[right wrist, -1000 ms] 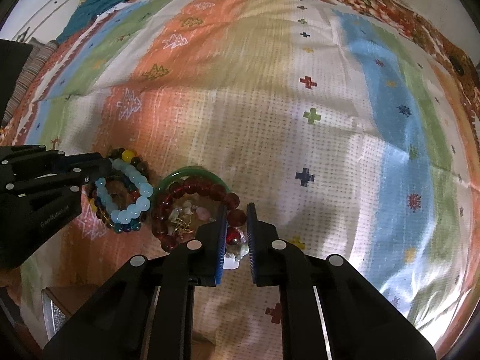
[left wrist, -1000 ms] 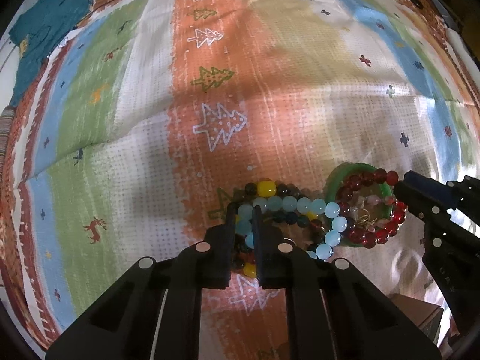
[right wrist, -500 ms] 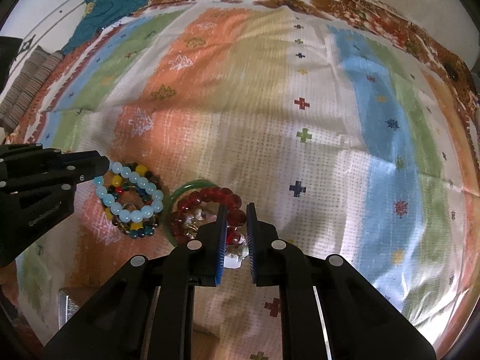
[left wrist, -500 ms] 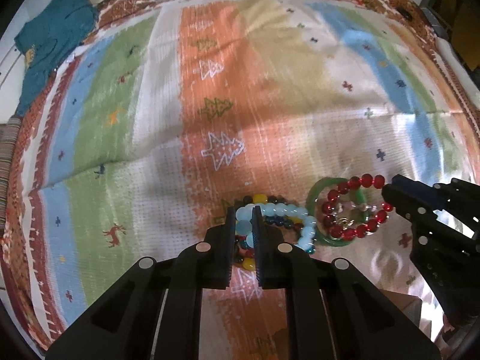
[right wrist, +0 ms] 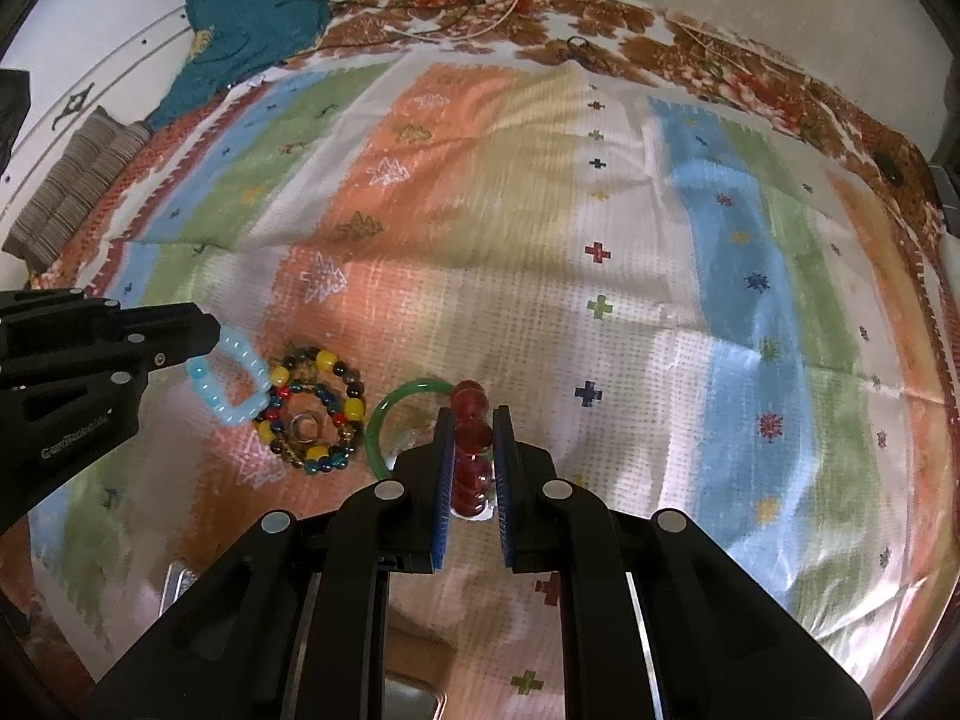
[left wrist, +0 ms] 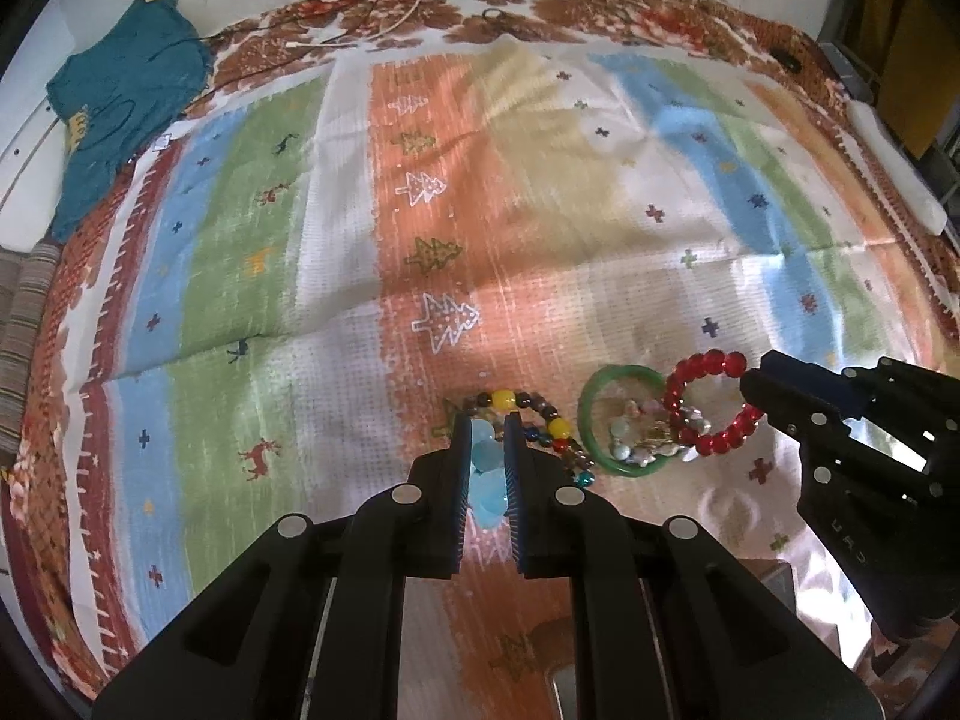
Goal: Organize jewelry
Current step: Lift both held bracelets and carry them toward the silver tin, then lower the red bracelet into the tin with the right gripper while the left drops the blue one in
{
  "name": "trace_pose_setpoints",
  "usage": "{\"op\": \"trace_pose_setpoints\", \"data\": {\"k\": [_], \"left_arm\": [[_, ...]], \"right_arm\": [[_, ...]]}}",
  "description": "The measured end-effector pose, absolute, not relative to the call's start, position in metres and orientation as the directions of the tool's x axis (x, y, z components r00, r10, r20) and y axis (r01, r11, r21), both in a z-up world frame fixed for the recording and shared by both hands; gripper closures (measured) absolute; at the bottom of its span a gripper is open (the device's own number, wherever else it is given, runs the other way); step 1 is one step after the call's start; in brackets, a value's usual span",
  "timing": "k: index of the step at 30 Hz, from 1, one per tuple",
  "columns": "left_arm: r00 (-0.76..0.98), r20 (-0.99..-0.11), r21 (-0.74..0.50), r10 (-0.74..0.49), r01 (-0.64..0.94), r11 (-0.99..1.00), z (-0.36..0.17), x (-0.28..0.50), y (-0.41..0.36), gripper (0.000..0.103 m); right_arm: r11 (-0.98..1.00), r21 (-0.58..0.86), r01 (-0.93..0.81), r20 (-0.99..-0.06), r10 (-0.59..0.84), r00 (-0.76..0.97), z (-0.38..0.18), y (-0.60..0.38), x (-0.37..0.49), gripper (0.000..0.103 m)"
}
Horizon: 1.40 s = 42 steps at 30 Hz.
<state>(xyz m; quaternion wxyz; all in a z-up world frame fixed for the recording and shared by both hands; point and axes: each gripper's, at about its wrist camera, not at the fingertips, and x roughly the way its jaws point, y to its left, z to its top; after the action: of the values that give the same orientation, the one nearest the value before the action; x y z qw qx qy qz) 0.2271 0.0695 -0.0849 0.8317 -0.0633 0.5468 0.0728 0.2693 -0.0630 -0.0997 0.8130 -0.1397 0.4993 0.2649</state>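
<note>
My left gripper [left wrist: 486, 426] is shut on a pale blue bead bracelet [left wrist: 485, 462], lifted off the striped cloth; the bracelet also shows in the right wrist view [right wrist: 231, 381]. My right gripper [right wrist: 470, 420] is shut on a red bead bracelet [right wrist: 471, 450], raised; it shows as a ring in the left wrist view [left wrist: 711, 405]. A multicoloured bead bracelet [right wrist: 312, 414] with yellow beads lies on the cloth, a small ring inside it. A green bangle [left wrist: 627, 420] lies beside it with small trinkets inside.
A teal garment [left wrist: 114, 114] lies at the far left edge of the striped cloth [left wrist: 480, 210]. Cables [left wrist: 384, 18] run along the far edge. A wooden box edge [right wrist: 414, 690] shows under my right gripper.
Both grippers have risen and pulled back. The blue bracelet has come up off the multicoloured one, and the red bracelet has come up off the green bangle.
</note>
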Motion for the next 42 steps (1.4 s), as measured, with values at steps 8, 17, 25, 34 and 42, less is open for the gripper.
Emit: {"op": "trace_pose_setpoints", "data": {"k": [8, 17, 25, 34, 42], "left_arm": [[0.465, -0.885, -0.082, 0.006, -0.169, 0.982, -0.057, 0.210, 0.060, 0.093], [0.543, -0.838, -0.126, -0.045, -0.112, 0.986, -0.023, 0.185, 0.043, 0.093], [0.570, -0.819, -0.139, -0.068, -0.082, 0.987, -0.011, 0.165, 0.035, 0.093], [0.589, -0.803, -0.160, -0.093, -0.063, 0.985, -0.003, 0.143, 0.028, 0.093], [0.608, -0.787, -0.161, -0.105, -0.037, 0.986, 0.003, 0.116, 0.016, 0.093]], "right_arm": [[0.821, 0.070, -0.567, -0.862, 0.337, 0.380, -0.077, -0.076, 0.255, 0.090], [0.811, 0.084, -0.579, -0.840, 0.370, 0.396, -0.061, -0.084, 0.240, 0.090], [0.796, 0.102, -0.597, -0.816, 0.410, 0.408, -0.044, -0.091, 0.221, 0.090], [0.778, 0.101, -0.620, -0.804, 0.430, 0.409, -0.036, -0.098, 0.196, 0.090], [0.767, 0.099, -0.634, -0.792, 0.446, 0.417, -0.029, -0.106, 0.172, 0.090]]}}
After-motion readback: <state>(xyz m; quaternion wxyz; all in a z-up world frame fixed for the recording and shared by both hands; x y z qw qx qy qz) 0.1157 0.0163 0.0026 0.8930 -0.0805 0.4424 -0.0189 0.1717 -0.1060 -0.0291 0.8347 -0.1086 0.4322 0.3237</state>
